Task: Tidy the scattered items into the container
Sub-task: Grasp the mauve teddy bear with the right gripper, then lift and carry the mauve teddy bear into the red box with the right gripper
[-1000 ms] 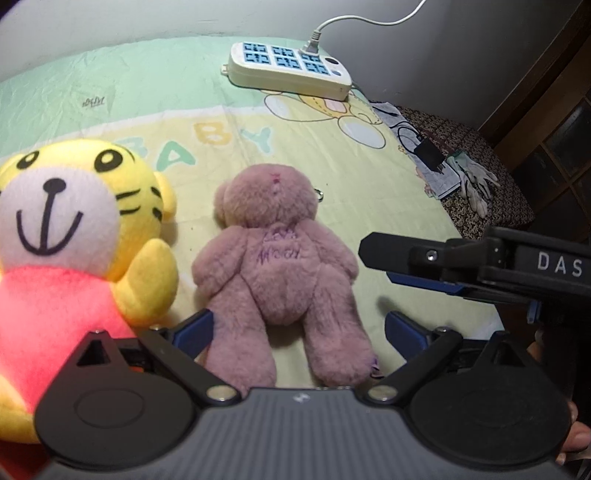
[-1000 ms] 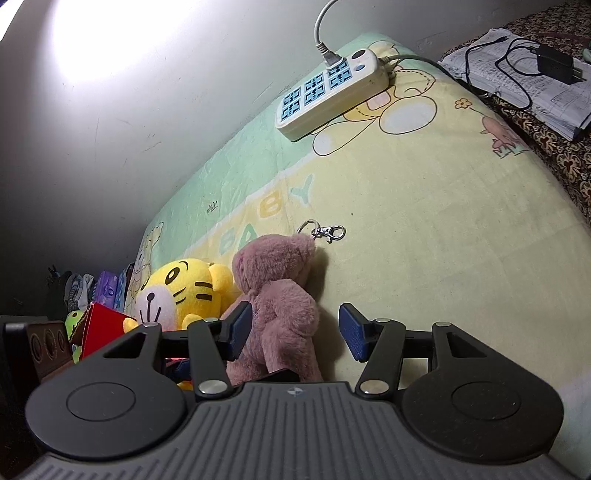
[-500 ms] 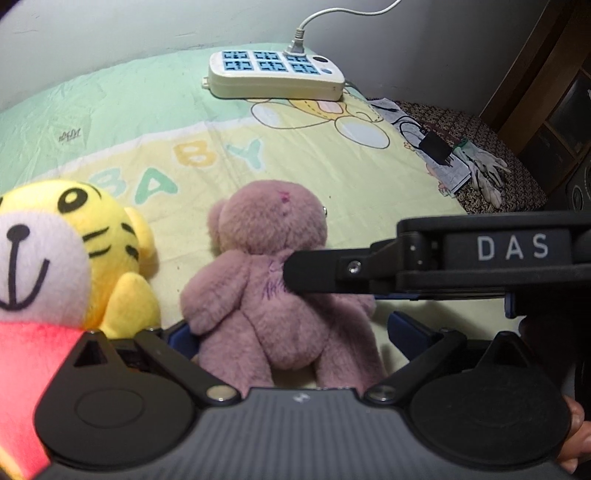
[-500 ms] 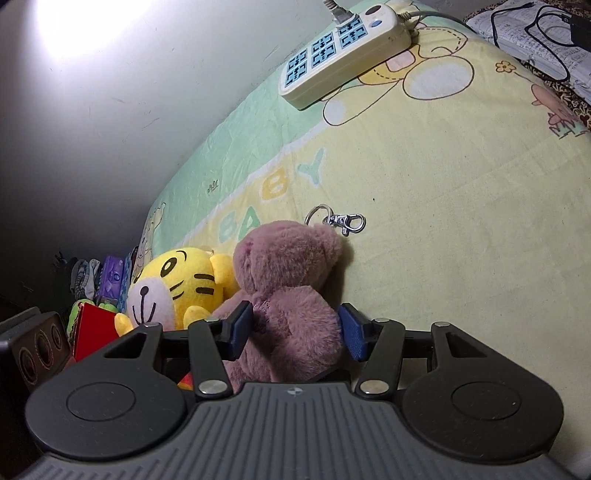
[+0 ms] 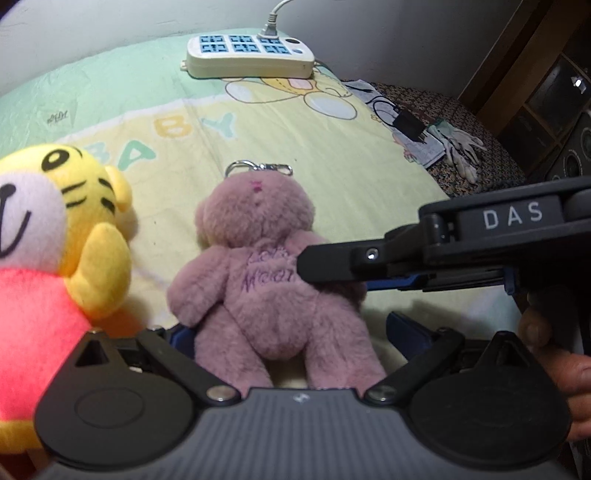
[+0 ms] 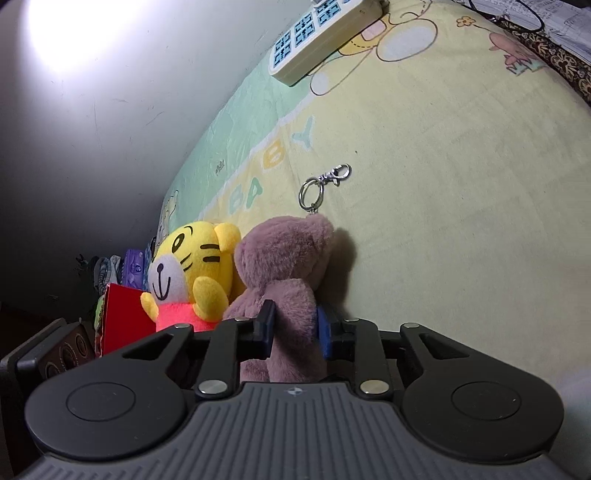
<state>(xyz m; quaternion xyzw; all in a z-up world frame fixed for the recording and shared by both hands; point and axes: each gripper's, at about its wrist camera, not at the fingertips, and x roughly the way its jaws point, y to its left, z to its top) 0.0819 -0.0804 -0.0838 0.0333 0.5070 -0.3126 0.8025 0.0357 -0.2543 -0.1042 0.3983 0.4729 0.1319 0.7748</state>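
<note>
The right gripper (image 6: 294,325) is pinching the mauve plush bear (image 5: 266,273), which is lying on the bed (image 5: 332,177) just beside the yellow tiger plush (image 5: 62,236). The left gripper (image 5: 291,336) is hovering with fingers spread around the bear's legs.

My right gripper (image 6: 294,326) is clamped on the pink bear (image 6: 286,280), pads squeezing its plush side. Its key ring (image 6: 320,187) lies on the sheet (image 6: 461,221) just past its head. A yellow tiger (image 6: 192,275) sits touching the bear's left. A power strip (image 6: 317,33) rests far up the sheet.
</note>
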